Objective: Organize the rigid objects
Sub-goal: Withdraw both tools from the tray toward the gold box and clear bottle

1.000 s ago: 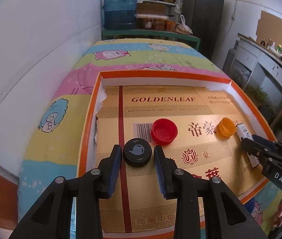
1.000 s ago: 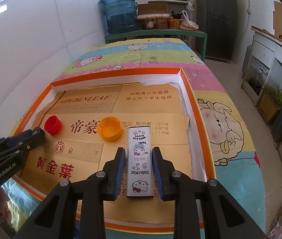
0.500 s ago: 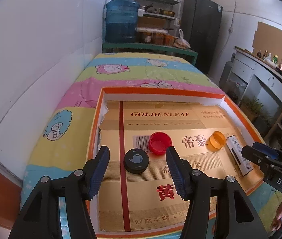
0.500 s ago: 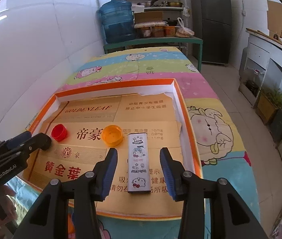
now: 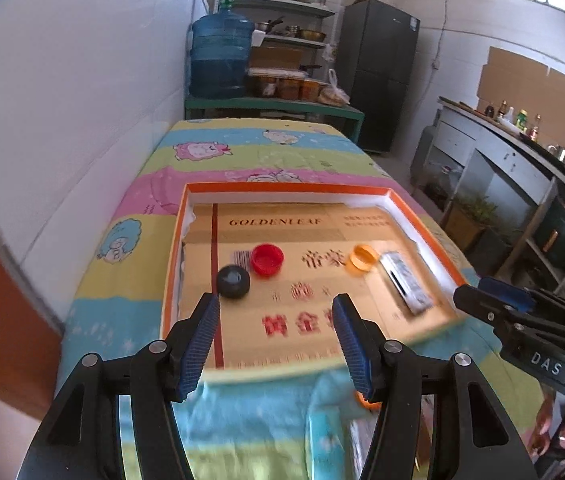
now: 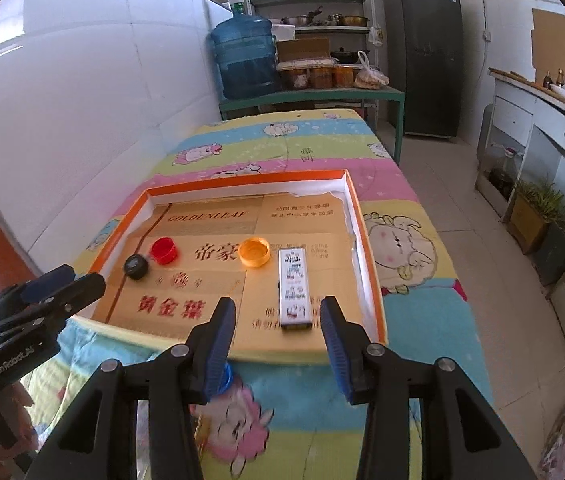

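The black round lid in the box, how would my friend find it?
Look in the shallow orange-rimmed cardboard tray on the cartoon bedsheet. Four things lie in a row: the black round lid is at the left end, touching the red plastic cap. It is the only dark one.

Inside the orange-rimmed tray (image 6: 370, 276), the Hello Kitty tin (image 6: 293, 286) is seen at one o'clock from the open, empty right gripper (image 6: 278, 322).

cardboard liner (image 5: 290, 222) — "GOLDENLEAF" | right hand-held gripper (image 5: 494, 308) — "DAS" | left hand-held gripper (image 6: 62, 284) — "GenRobot.AI"
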`<action>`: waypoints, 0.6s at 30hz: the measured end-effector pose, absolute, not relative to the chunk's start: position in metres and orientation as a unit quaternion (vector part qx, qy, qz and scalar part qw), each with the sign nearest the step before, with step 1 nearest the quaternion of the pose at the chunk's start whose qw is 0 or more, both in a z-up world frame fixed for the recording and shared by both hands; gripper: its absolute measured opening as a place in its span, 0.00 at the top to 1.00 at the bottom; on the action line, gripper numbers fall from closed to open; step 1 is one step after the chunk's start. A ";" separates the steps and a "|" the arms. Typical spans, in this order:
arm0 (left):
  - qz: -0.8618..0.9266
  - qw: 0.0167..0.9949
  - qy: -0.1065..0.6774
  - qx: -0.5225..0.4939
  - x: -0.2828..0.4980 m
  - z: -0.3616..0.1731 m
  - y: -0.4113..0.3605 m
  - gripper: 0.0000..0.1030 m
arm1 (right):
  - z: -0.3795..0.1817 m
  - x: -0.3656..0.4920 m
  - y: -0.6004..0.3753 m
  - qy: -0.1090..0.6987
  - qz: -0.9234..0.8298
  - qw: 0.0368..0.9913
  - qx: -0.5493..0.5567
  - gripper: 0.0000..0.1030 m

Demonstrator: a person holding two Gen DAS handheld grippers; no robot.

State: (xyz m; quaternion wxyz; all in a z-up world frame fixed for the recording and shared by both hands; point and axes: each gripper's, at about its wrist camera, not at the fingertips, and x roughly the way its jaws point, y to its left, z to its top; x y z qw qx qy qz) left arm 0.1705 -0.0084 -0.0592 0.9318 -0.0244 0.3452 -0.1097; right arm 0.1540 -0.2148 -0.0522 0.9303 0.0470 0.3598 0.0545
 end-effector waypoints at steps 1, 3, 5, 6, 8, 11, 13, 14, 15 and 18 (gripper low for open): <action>-0.110 0.932 0.346 -0.023 0.163 -0.056 -0.007 0.41 | -0.050 0.148 -0.215 0.360 0.053 0.930 0.048 0.57; -0.113 0.930 0.349 -0.021 0.149 -0.049 -0.005 0.41 | -0.045 0.135 -0.215 0.363 0.055 0.929 0.049 0.57; -0.117 0.929 0.350 -0.017 0.134 -0.044 -0.004 0.41 | -0.040 0.122 -0.212 0.363 0.053 0.929 0.044 0.57; -0.120 0.928 0.351 -0.014 0.127 -0.041 -0.005 0.41 | -0.038 0.115 -0.211 0.363 0.052 0.929 0.039 0.57; -0.130 0.926 0.356 -0.008 0.112 -0.036 -0.005 0.41 | -0.035 0.102 -0.208 0.365 0.053 0.929 0.031 0.57; -0.144 0.922 0.361 0.001 0.092 -0.030 -0.004 0.41 | -0.032 0.085 -0.200 0.372 0.059 0.926 0.017 0.57; -0.156 0.919 0.363 0.000 0.081 -0.027 0.000 0.41 | -0.028 0.073 -0.193 0.374 0.064 0.925 -0.001 0.57; -0.163 0.916 0.366 -0.004 0.075 -0.025 0.003 0.41 | -0.025 0.066 -0.189 0.373 0.064 0.926 -0.012 0.57; -0.166 0.915 0.366 -0.007 0.069 -0.023 0.006 0.41 | -0.023 0.062 -0.186 0.374 0.066 0.925 -0.018 0.57; -0.191 0.913 0.360 -0.024 0.056 -0.017 0.019 0.41 | -0.014 0.051 -0.180 0.379 0.078 0.922 -0.024 0.57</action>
